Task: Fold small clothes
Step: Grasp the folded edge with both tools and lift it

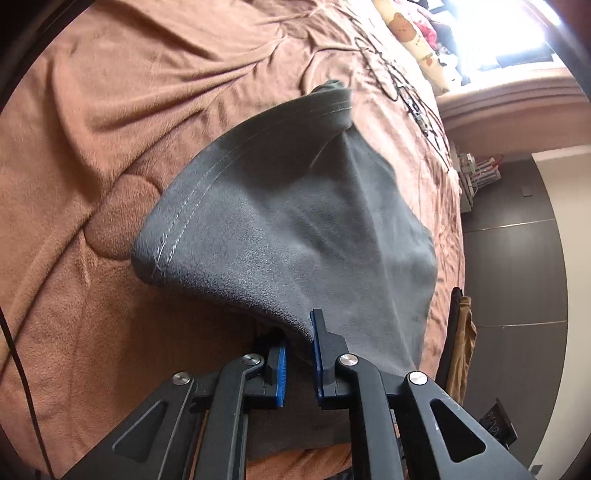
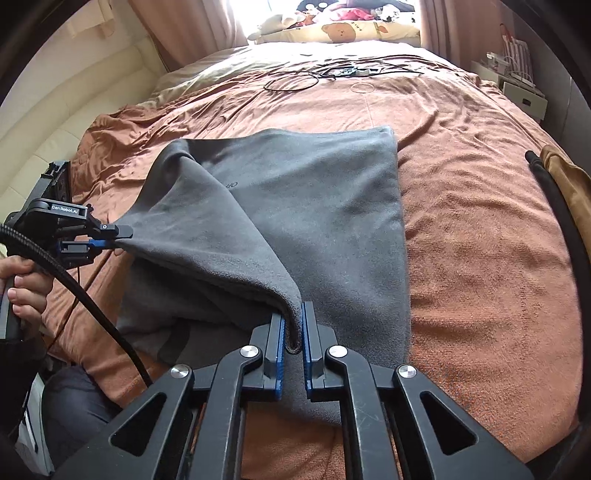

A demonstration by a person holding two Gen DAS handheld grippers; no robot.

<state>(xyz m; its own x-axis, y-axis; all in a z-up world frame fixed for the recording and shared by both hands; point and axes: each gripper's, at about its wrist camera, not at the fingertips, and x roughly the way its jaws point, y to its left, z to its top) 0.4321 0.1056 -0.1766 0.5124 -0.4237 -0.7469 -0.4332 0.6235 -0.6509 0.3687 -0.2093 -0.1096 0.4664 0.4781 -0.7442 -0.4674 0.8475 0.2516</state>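
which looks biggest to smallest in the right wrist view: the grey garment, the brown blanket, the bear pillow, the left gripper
1. brown blanket, fills most of the view
2. grey garment
3. and 4. left gripper and bear pillow look alike; the gripper is near and the pillow far, so I won't rank them.

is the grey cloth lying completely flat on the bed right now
No, the left gripper and right gripper each pinch an edge of the grey cloth, lifting a flap off the bed.
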